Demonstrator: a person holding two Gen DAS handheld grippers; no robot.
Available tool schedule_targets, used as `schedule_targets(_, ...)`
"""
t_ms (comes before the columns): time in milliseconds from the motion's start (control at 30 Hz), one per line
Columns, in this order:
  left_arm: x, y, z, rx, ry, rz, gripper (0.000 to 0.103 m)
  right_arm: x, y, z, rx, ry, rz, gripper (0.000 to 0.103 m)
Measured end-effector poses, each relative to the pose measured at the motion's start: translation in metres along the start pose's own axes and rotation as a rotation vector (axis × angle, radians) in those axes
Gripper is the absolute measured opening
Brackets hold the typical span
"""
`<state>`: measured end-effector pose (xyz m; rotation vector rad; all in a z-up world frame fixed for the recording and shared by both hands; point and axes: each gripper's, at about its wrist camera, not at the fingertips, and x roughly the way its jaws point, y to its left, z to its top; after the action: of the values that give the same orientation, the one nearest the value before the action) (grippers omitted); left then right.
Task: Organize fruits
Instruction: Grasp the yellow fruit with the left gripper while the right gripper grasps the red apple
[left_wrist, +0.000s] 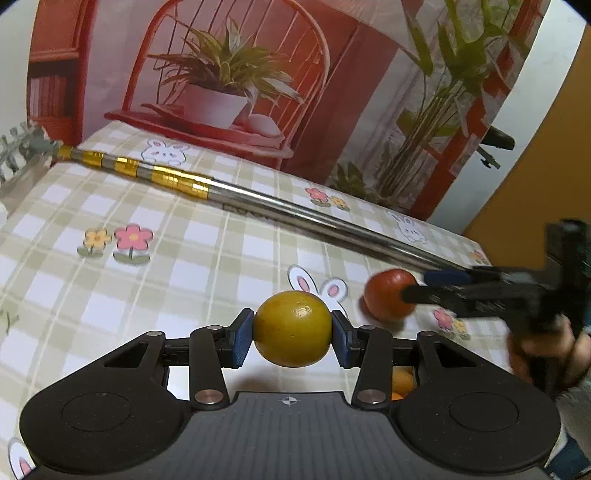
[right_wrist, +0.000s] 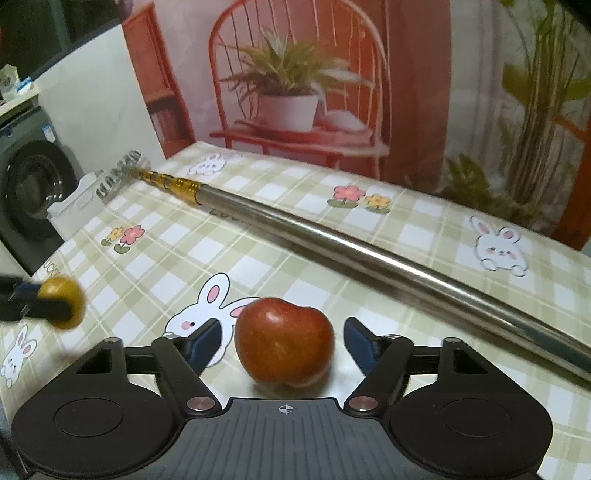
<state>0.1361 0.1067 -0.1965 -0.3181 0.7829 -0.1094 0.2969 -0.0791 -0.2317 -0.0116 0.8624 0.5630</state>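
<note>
On tablecloth, apple between right gripper pads.

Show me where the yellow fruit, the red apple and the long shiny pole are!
yellow fruit (left_wrist: 291, 328), left wrist view, middle of its front, between the blue pads.
red apple (right_wrist: 284, 341), right wrist view, middle of its skin, on the tablecloth.
shiny pole (right_wrist: 354, 247), right wrist view, middle of the silver tube.

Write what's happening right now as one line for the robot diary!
left gripper: shut on yellow fruit, lifted | right gripper: open around red apple, pads not touching | apple on checked tablecloth | metal pole behind
</note>
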Motion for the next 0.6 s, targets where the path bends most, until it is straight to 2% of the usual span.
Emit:
schedule_targets(100, -0.008, -0.001, -0.008, 0.012, -0.003, -0.009, 0.047, 0.010, 0.000, 0.007, 0.012, 0.023, 0.004, 0.075)
schedule_targets(300, -0.013, -0.007, -0.014, 0.042, -0.001, -0.026, 0.047, 0.037, -0.008, 0.014, 0.114, 0.129, 0.021, 0.075)
schedule_targets(367, -0.013, -0.008, -0.016, 0.042, 0.002, -0.040, 0.046, 0.042, -0.011, 0.013, 0.142, 0.150, 0.023, 0.067)
schedule_targets(467, -0.012, -0.010, -0.020, 0.054, 0.014, -0.058, 0.047, 0.040, -0.012, 0.010, 0.156, 0.150, 0.019, 0.065)
schedule_targets(600, -0.008, -0.017, -0.024, 0.074, 0.038, -0.086, 0.046, 0.032, -0.007, 0.004, 0.110, 0.133, 0.003, 0.064)
